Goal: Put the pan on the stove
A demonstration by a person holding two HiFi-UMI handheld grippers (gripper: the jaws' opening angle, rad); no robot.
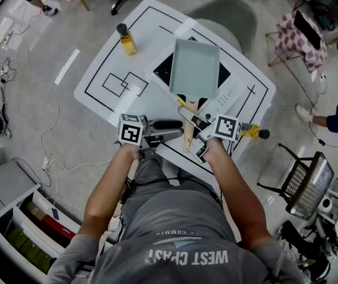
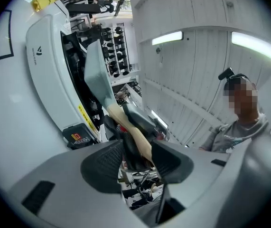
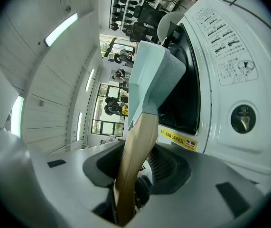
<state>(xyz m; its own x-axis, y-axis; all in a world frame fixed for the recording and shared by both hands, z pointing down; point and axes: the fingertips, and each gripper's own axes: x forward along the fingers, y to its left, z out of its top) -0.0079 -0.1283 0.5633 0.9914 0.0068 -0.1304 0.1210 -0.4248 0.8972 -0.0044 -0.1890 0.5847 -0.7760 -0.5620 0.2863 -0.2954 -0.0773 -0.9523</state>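
Your right claw (image 3: 142,164) is clamped on the light wooden handle (image 3: 144,127), which runs deep between its jaws. All the weight of the pale green square pan (image 3: 150,77) hangs ahead of the tips, so it could roll or droop in the pads. If you let go before its base sits flat, it could land askew on the black glass-topped stove (image 3: 194,94) beyond.

Your left claw (image 2: 137,164) has its jaws apart and pinches nothing. The handle lies just off its tips, so a nudge could knock the pan.

The handle's butt is buried inside the right claw. The pan covers most of the glass, and you cannot tell whether its base touches it.
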